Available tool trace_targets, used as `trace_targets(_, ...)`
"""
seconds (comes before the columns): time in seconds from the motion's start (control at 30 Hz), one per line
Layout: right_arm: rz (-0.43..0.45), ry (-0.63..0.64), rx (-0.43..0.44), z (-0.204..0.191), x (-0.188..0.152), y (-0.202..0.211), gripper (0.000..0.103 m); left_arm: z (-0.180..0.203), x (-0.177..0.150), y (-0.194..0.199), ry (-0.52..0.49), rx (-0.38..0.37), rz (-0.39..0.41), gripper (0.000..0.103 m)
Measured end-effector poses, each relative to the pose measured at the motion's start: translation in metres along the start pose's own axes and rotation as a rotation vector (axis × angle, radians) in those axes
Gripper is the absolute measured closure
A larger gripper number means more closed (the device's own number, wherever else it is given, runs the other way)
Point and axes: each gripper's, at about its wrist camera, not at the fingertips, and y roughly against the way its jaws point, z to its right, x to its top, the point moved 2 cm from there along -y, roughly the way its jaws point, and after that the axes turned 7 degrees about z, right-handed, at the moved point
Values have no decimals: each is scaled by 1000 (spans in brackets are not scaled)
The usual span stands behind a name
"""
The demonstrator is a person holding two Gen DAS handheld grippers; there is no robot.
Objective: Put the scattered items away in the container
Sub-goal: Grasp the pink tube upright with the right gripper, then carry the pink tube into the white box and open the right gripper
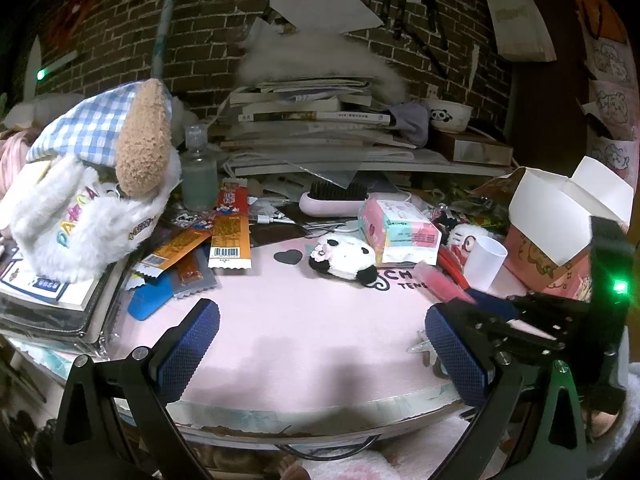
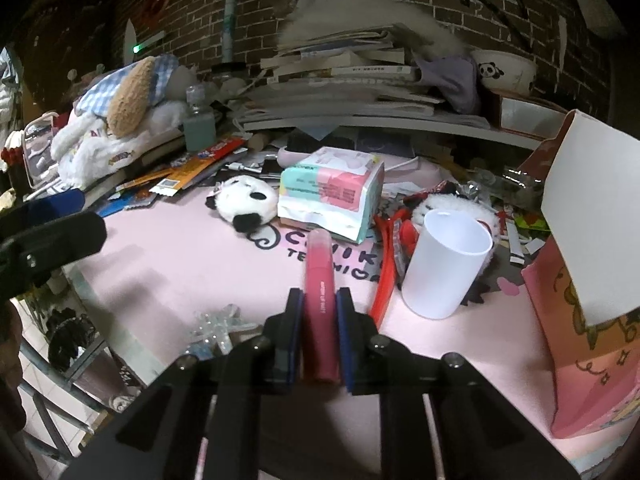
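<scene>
Item: pink tube (image 2: pixel 319 280), lying on the pink mat (image 2: pixel 192 264), its far end pointing toward the tissue pack (image 2: pixel 332 192). The right gripper (image 2: pixel 319 304) is clamping it, blue pads pressing both sides of the tube. Landmark: white cup (image 2: pixel 444 264), standing upright just right of the tube. A red strip (image 2: pixel 384 272) is lying between tube and cup. The pink box (image 2: pixel 580 340), flap raised, is sitting right of the cup. The panda plush (image 2: pixel 244 200) is resting left of the tissue pack. The left gripper (image 1: pixel 320 344) is hovering over bare mat, fingers (image 1: pixel 188 352) spread wide, holding nothing.
</scene>
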Motion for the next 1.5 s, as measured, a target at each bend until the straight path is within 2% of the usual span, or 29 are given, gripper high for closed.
trace_targets(0.17,55,5,-4,3,11,19,89,1,1,0,4,-4,2,0)
trace_targets(0.3,17,-10,59,4,20,21,89,4,3,-1,9,-6,-5,0)
trace_targets(0.47,-3,-29,65,8,25,27,89,11,5,-6,2,-16,-36,0)
trace_targets(0.67,11,-39,106,21,60,60,89,25,10,-11,-13,-52,-68,0)
trace_targets(0.87,5,-25,65,48,100,95,89,38,11,-15,-46,-72,-82,0)
trace_targets(0.97,-18,-15,-1,71,115,106,89,41,10,-17,-50,-79,-91,0)
trace_targets(1.1,-103,-13,-109,113,124,111,89,42,8,-18,-47,-79,-101,0)
trace_targets(1.27,-247,-59,-176,164,121,103,89,42,8,-19,-46,-78,-105,0)
trace_targets(1.5,-450,-65,-209,202,103,74,89,46,6,-21,-48,-84,-116,0)
